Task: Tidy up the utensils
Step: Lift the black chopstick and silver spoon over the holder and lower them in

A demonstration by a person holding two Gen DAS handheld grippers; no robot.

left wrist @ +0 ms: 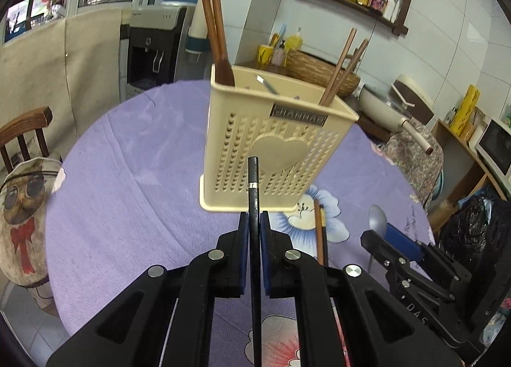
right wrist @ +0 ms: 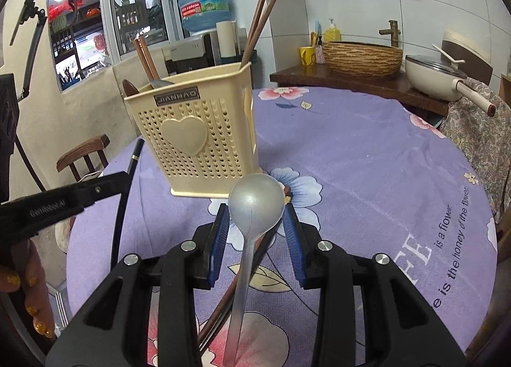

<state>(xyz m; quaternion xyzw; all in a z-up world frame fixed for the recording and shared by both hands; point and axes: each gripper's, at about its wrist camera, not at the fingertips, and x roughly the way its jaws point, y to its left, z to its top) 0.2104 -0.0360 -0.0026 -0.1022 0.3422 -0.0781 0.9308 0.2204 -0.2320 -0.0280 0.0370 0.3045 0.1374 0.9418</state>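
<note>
Left gripper [left wrist: 254,223] jaws clamped on black chopstick [left wrist: 254,194], right gripper [right wrist: 255,223] jaws around silver spoon [right wrist: 255,204]

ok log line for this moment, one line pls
left gripper: shut on black chopstick | right gripper: spoon between jaws | holder: upright on table, brown chopsticks inside

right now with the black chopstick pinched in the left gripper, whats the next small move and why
Probably carry it up and forward over the cream holder. The left gripper is shut on the black chopstick, whose tip sits below the holder's rim, in front of its wall. It must clear the rim before dropping in.
</note>
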